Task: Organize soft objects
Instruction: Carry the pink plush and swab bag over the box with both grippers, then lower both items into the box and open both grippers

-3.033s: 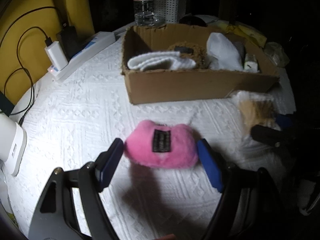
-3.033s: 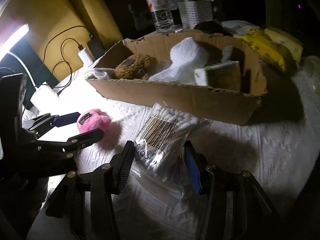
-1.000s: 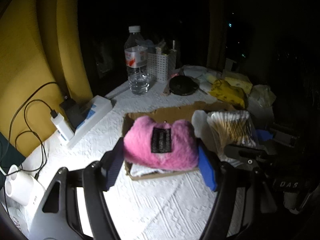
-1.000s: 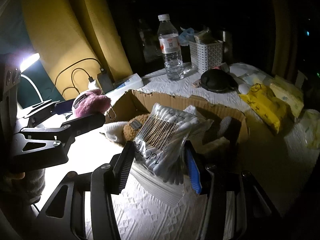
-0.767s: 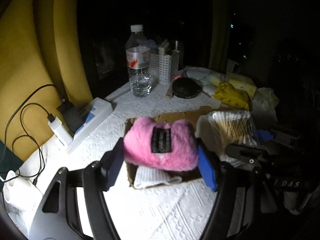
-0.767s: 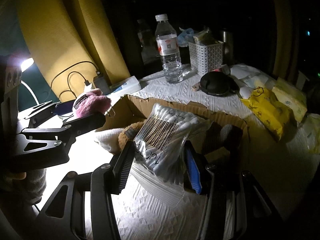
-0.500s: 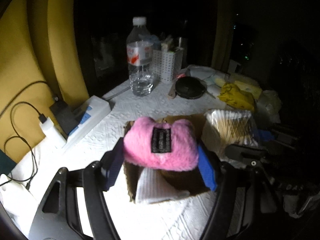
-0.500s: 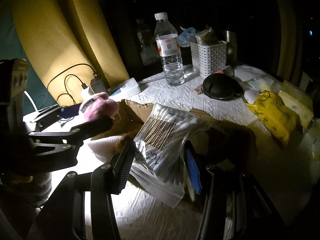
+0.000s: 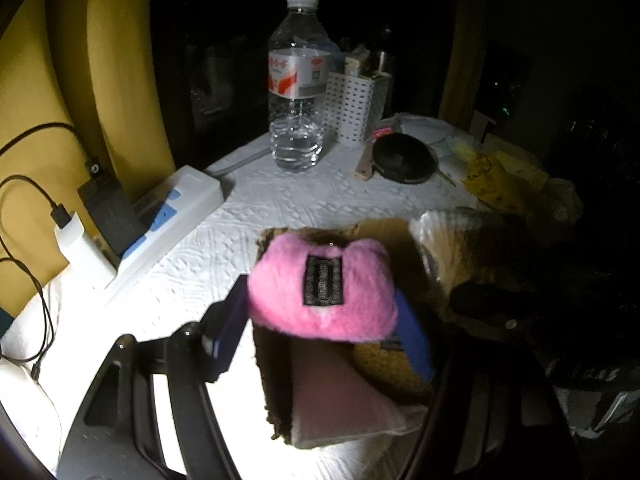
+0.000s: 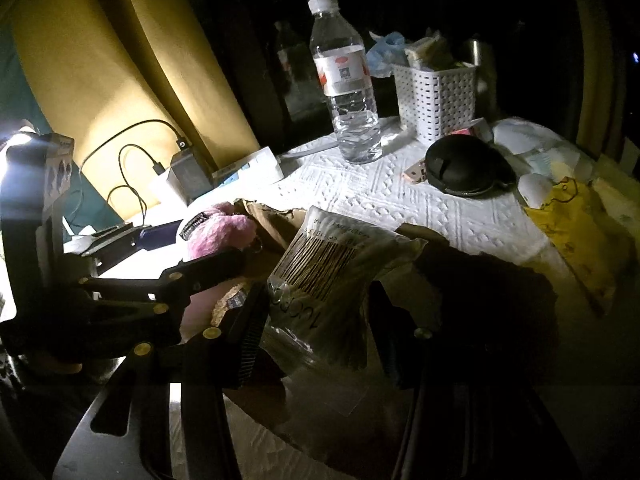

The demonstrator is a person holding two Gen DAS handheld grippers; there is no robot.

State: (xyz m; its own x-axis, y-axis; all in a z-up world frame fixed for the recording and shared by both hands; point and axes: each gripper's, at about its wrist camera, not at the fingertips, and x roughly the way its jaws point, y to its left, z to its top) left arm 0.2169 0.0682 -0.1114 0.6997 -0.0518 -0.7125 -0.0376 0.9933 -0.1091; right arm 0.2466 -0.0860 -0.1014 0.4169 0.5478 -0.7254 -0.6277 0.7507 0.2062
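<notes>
**Both loads over the cardboard box, not yet let go**

I have the left gripper [image 9: 320, 328] clamped on the fluffy pink plush pouch with a black woven label [image 9: 322, 290], its blue pads pressing into either side so the fur bulges between them. I hold it over the near left corner of the open brown cardboard box [image 9: 276, 380], which stands toward the near edge of the white embossed tablecloth [image 9: 304, 200]; I judge that corner to be its drop spot, beside what looks like a folded pale cloth inside.

The right gripper [image 10: 316, 328] is closed on the clear plastic bag of cotton swabs with a barcode [image 10: 320, 276], gripped low so the printed end stands up, over the middle of the same box. From this view the pink pouch [image 10: 218, 230] sits to the left, just beside the bag but apart from it.

Keeping the two loads side by side should let me release each without one landing on the other.

Much is lost in the dark: the box's right half and far wall are shadowed, its contents barely readable, a brownish fuzzy thing below the pouch unclear. Whether either load touches the box I cannot tell. Farther back, the clear plastic water bottle [image 10: 346, 80] and white perforated basket [image 10: 434, 100] stand clear.
</notes>
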